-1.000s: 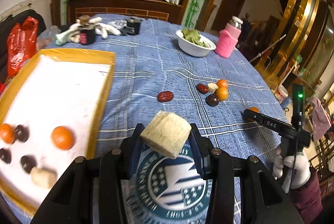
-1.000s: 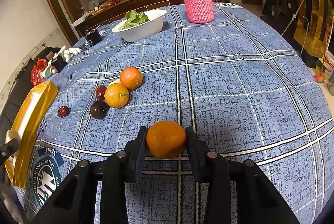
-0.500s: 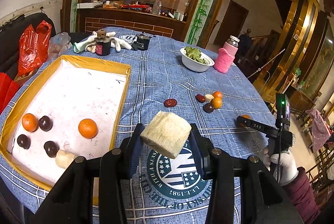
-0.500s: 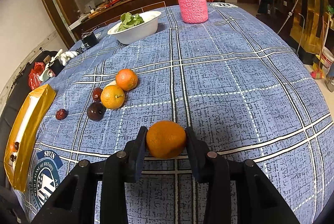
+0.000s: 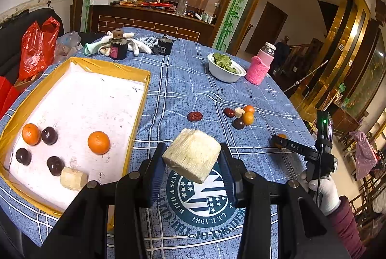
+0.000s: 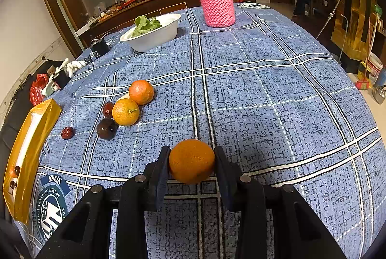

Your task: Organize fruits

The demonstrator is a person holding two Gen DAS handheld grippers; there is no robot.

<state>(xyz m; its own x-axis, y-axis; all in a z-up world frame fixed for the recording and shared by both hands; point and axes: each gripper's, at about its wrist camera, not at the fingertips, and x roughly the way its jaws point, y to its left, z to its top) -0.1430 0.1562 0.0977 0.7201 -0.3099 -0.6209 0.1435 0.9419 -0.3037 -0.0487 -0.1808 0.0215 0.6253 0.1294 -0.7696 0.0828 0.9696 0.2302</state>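
Observation:
My left gripper (image 5: pixel 191 157) is shut on a pale sugarcane chunk (image 5: pixel 191 154), held above the blue tablecloth right of the yellow-rimmed tray (image 5: pixel 142 99). The tray holds two oranges (image 5: pixel 99 142), three dark plums (image 5: pixel 49 135) and another cane chunk (image 5: pixel 73 178). My right gripper (image 6: pixel 191 161) is shut on an orange (image 6: pixel 191 160) above the cloth; it also shows in the left wrist view (image 5: pixel 281 140). Loose on the cloth lie two oranges (image 6: pixel 126 112), a dark plum (image 6: pixel 106 128), two red dates (image 6: pixel 67 133) and a pale chunk (image 5: pixel 239 112).
A white bowl of greens (image 6: pixel 154 33) and a pink-sleeved bottle (image 6: pixel 216 1) stand at the far side. Dark jars (image 5: pixel 118 48) and white gloves (image 5: pixel 138 46) lie at the back left. Red bags (image 5: pixel 36 46) sit beyond the table's left edge.
My left gripper has risen and pulled back with the cane chunk, so more of the tray shows. My right gripper has lifted slightly with the orange.

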